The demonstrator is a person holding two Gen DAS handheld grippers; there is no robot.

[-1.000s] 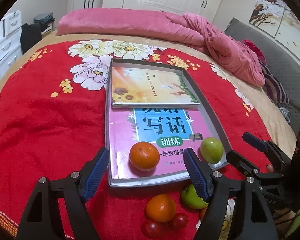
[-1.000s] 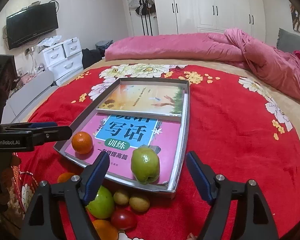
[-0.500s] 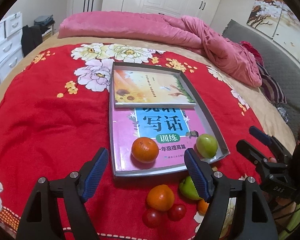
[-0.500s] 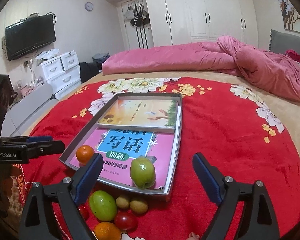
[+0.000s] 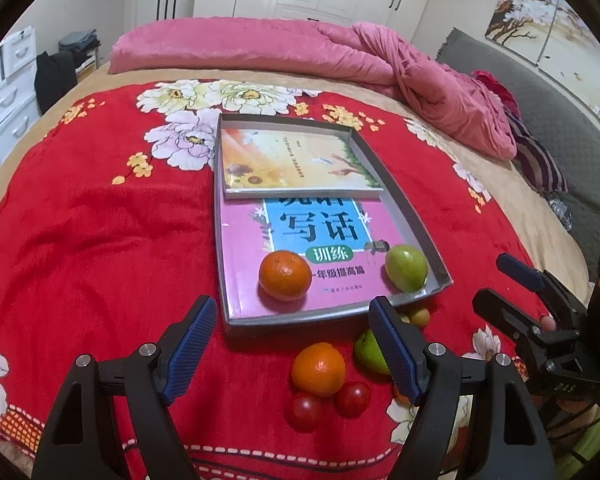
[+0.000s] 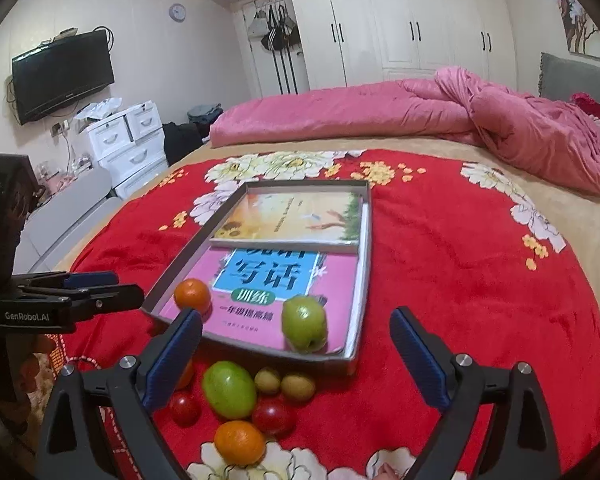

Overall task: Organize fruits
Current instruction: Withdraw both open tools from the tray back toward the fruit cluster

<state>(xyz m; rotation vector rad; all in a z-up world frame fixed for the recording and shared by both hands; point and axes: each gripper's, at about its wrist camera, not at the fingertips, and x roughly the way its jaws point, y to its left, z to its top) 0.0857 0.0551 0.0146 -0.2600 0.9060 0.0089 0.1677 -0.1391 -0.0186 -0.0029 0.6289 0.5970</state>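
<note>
On the bed's red blanket, a loose orange, a green fruit and cherry tomatoes sit just below the tray, which holds 2 books plus 1 orange and 1 green fruit low in the frame. The next pick probably goes best by centring 1 loose fruit between the pads and closing gently so neighbours don't roll. Left tool and right tool both gape wide, released, gripping nothing.

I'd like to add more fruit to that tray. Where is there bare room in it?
Inside the grey metal tray, the pink book's cover lies bare left of the orange mandarin, and between it and the green apple. The yellow sunflower book fills the far half. Loose fruit crowds the red blanket before the tray.
</note>
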